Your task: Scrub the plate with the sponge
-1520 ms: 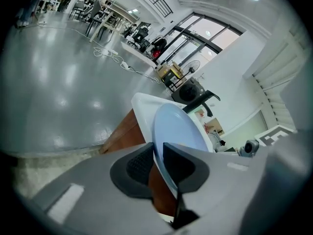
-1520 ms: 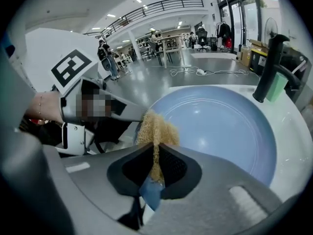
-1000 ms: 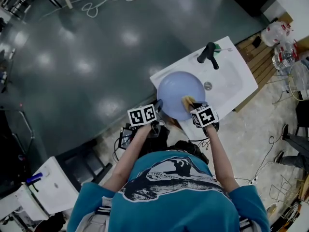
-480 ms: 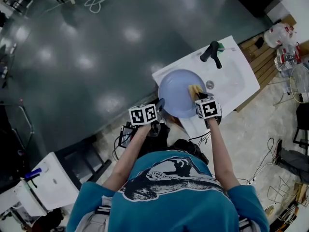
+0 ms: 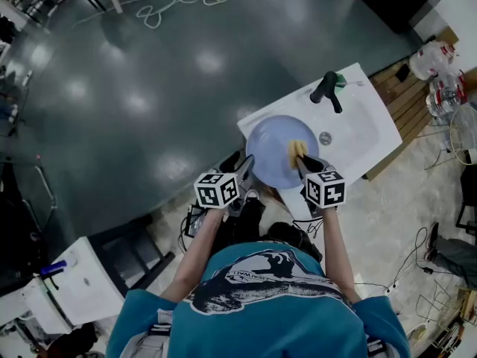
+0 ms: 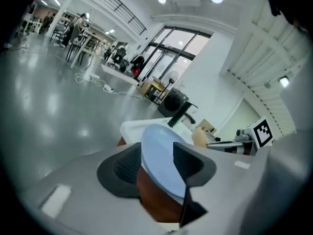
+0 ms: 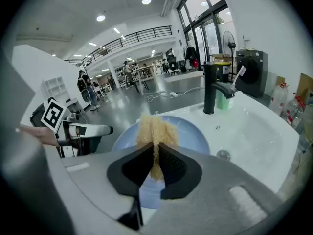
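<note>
1. Glossy dark floor (image 5: 149, 88) stretches out wide, and at its edge stands a white sink (image 5: 369, 129) with a black faucet (image 5: 326, 88) at the back.
2. And there's the pale blue plate (image 5: 270, 154), sitting at the sink's near left corner and overlapping the sink's left edge.
3. Over to the left gripper (image 6: 157, 160): its jaws have just been opening and now stand spread wide. The plate's near rim is right there between the pads, but they're not clamping it.
4. Now the right gripper (image 7: 155, 165): jaws pressed in tight, pinching the yellow sponge (image 7: 155, 129). Most of the sponge pokes out ahead of the pads.
5. That sponge hangs over the right part of the plate. Whether it actually touches the surface, I can't tell from here.
6. Both grippers sit at the plate's near edge, left and right, with the person's arms in teal sleeves (image 5: 149, 312) reaching forward.
</note>
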The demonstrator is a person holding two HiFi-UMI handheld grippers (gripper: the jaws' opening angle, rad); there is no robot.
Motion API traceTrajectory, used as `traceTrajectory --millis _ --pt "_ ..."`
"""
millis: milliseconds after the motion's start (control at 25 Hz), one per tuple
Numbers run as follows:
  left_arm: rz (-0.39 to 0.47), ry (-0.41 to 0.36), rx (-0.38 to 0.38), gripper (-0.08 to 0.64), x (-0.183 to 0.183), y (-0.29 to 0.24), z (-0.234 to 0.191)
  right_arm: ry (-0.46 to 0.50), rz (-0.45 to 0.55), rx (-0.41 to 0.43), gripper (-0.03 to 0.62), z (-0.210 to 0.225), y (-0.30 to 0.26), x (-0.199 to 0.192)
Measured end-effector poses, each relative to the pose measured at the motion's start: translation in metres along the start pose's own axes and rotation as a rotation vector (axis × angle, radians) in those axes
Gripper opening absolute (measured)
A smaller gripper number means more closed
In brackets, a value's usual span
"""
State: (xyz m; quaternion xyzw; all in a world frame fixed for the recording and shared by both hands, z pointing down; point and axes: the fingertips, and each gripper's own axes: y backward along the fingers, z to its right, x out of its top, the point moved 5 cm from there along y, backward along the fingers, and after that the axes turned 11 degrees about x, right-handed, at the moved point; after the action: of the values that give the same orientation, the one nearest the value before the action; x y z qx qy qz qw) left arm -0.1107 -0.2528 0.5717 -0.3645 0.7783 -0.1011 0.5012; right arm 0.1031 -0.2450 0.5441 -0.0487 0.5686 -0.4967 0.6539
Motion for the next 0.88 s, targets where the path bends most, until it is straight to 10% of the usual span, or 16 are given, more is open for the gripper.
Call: traceTrajectory --millis 480,880 --pt "0.175 -0.503 -0.105 0.132 0.036 0.066 0.106 0.035 0.143 0.108 0.034 -0.034 0.059 0.0" --pt "0.216 -0.447 -0.041 0.087 -0.023 0.114 0.177 0.116 0.177 0.226 0.034 -0.047 0.123 -0.033"
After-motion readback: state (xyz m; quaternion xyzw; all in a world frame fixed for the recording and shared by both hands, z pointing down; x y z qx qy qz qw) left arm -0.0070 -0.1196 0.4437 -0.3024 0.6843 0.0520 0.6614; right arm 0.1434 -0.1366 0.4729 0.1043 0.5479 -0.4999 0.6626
